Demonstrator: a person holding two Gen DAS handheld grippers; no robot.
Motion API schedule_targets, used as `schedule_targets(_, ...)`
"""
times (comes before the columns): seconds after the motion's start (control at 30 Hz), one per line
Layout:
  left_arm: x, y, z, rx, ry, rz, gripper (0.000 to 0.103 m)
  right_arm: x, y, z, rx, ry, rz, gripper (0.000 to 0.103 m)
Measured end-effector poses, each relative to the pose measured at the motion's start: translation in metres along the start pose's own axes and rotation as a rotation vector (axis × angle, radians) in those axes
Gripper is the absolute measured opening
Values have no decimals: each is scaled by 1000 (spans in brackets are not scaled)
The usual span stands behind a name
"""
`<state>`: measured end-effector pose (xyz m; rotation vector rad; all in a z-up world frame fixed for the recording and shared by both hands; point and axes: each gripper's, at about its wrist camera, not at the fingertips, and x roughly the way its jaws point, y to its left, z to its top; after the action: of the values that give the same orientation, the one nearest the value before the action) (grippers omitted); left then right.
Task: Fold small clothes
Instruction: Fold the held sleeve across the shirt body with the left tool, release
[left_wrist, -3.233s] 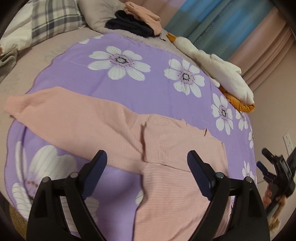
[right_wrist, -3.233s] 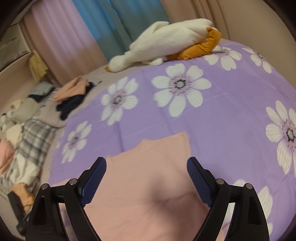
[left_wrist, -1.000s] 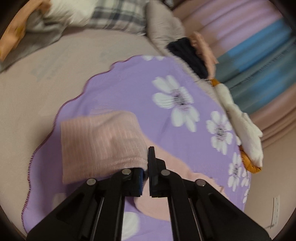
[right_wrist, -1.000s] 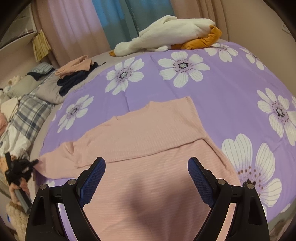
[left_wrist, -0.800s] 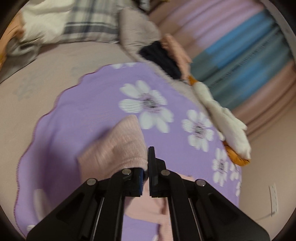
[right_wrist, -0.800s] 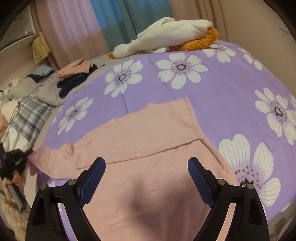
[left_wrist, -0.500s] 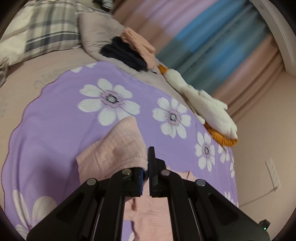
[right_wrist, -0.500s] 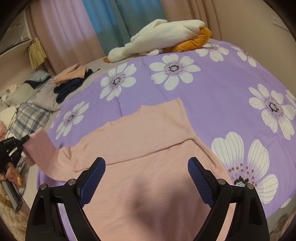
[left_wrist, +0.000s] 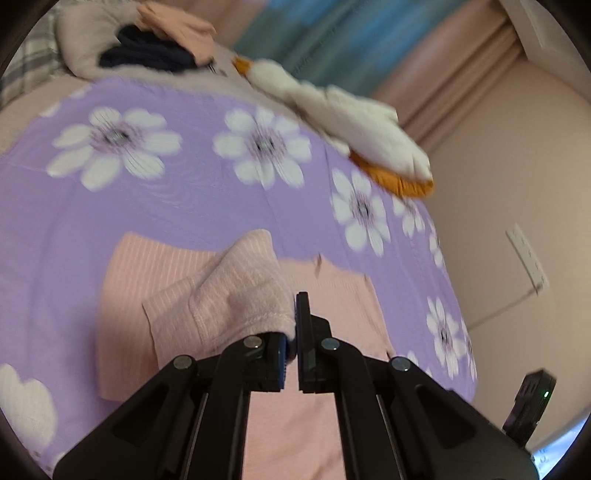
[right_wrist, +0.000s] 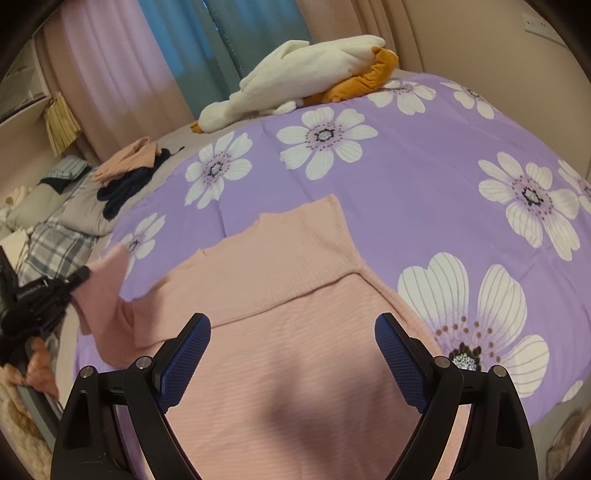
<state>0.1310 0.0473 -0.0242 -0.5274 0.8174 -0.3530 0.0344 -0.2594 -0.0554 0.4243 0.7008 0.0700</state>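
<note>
Over pink top (left_wrist: 314, 424): left hand-held gripper (left_wrist: 293, 332) clamping sleeve (left_wrist: 236, 295), carried inward; right (right_wrist: 291, 354) released.

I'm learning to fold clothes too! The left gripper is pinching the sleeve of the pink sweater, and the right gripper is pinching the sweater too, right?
Not quite. The right gripper is open and pinches nothing; it hangs over the pink sweater, as the right wrist view shows. The left gripper really is pinching the sleeve.

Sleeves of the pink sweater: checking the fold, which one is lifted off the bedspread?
The left sleeve, pinched in the left tool; the other lies folded flat across the chest.
</note>
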Motion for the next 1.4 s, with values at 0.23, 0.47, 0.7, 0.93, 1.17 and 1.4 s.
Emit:
schedule_targets(0.23, 54, -4, -37, 10, 164, -8, 1, 4, -8, -2, 20, 13, -3, 90)
schedule_targets(0.47, 89, 17, -69, -51, 294, 38, 2, 8, -18, -4, 30, 27, -22, 90)
schedule_targets(0.7, 76, 14, -75, -36, 313, 52, 17, 12, -18, -6, 24, 46, -18, 90)
schedule_targets(0.93, 12, 36, -74, -68, 198, 105, 42, 18, -9, -9, -25, 69, -19, 90)
schedule_targets(1.17, -36, 85, -75, -157, 114, 285, 41, 36, 27, -7, -124, 116, 16, 90)
schedule_targets(1.4, -60, 108, -79, -215, 83, 347, 41, 60, 104, -4, -313, 164, 131, 90)
